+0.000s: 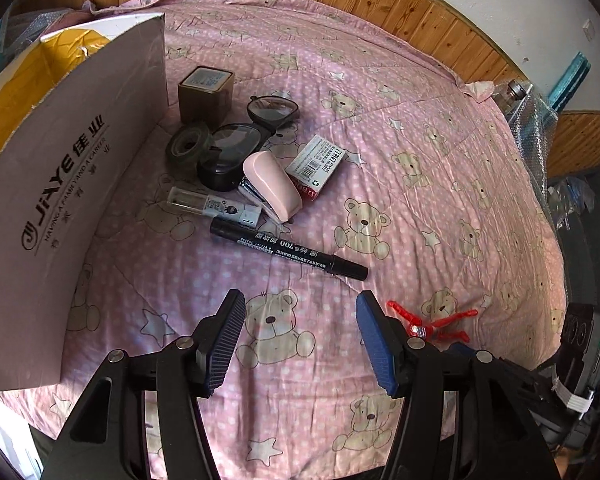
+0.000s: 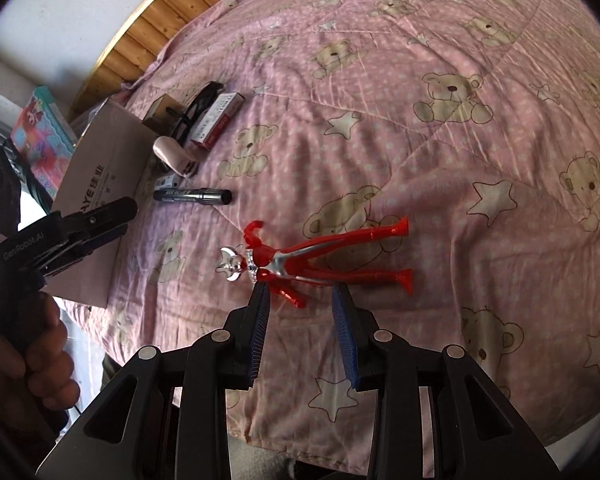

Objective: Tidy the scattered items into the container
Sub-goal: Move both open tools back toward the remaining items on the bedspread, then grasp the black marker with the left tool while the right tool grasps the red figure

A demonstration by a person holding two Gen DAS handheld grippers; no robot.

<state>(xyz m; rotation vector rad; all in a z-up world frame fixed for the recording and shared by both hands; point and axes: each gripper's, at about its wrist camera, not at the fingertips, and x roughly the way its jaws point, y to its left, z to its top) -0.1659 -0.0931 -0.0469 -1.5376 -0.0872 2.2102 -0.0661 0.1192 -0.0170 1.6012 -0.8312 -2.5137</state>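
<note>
Pink bear-print quilted bed [image 1: 420,184] carrying scattered items, with the white cardboard box [image 1: 72,216] as landmark. Just beside the box wall: brown square tin [image 1: 205,94], tape roll [image 1: 188,145], black goggles [image 1: 256,128], pink stapler [image 1: 272,186], staple carton [image 1: 316,168] and black marker pen [image 1: 288,248]. Well apart from the box lies the red-and-silver toy figure [image 2: 300,260]. Left gripper [image 1: 300,344]: jaws released, empty. Right gripper [image 2: 302,336]: jaws released, poised just before the figure.
</note>
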